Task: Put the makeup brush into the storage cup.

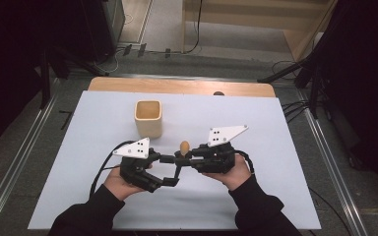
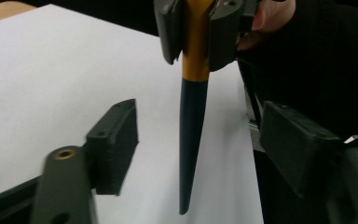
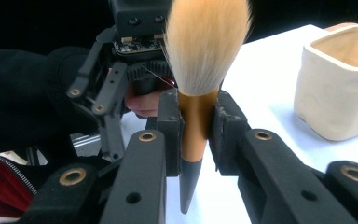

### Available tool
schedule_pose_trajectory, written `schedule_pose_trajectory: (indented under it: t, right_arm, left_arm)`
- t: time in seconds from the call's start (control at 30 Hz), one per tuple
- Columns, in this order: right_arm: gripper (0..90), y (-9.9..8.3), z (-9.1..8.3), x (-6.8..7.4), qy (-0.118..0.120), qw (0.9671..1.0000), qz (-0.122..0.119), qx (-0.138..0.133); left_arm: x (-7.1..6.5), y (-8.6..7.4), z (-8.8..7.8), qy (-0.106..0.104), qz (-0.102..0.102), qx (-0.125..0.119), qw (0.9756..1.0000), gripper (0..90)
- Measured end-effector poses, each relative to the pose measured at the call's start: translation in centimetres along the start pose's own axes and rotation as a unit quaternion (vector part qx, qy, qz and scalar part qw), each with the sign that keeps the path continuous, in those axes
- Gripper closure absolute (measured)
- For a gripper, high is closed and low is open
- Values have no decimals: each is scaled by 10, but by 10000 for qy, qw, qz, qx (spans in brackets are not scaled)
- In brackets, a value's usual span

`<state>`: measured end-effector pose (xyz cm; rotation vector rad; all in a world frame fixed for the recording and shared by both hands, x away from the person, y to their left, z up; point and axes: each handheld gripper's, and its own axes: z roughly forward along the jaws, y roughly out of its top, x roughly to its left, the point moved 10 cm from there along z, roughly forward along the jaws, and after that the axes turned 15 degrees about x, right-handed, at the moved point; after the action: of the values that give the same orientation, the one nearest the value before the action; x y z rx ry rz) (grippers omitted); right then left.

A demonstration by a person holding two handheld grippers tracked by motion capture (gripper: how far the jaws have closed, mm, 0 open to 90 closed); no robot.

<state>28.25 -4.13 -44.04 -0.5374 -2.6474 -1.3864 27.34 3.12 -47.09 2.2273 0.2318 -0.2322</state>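
A makeup brush with a pale orange bristle head (image 3: 205,42), a gold ferrule and a tapering dark handle (image 2: 192,135) stands upright above the white sheet. My right gripper (image 3: 196,126) is shut on the gold ferrule, bristles pointing up. In the high view the brush (image 1: 184,146) sits between both hands at mid-table. My left gripper (image 2: 205,142) is open, with its pads on either side of the dark handle and clear gaps to it. From above, the left gripper (image 1: 170,170) faces the right gripper (image 1: 180,158).
A cream square cup (image 1: 149,118), empty, stands on the white sheet (image 1: 256,128) just behind the hands; the right gripper view has the cup (image 3: 340,84) at its right. A wooden table edge (image 1: 177,86) runs along the back, with cables on the floor beyond.
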Motion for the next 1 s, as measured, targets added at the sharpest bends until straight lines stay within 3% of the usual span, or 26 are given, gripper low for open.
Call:
schedule_pose_trajectory:
  t: [0.23, 0.37, 0.43, 0.53, 1.0]
  right_arm:
    - [769, -1, 1, 1, 52, 10000, -63, 4]
    - [769, -3, 2, 1, 61, 9999, -77, 27]
    - [769, -3, 2, 1, 68, 9999, -81, 10]
    - [769, -4, 2, 1, 77, 9999, -65, 28]
    - [769, -5, 6, 3, 168, 9998, -44, 35]
  left_arm:
    - [3, 2, 8, -95, -73, -22, 9999, 446]
    - [3, 2, 11, -135, -95, -4, 9999, 469]
    - [3, 2, 11, -119, -98, 11, 9999, 476]
    - [3, 3, 11, -134, -100, -10, 9999, 585]
    - [0, 2, 11, -221, -142, 110, 9996, 752]
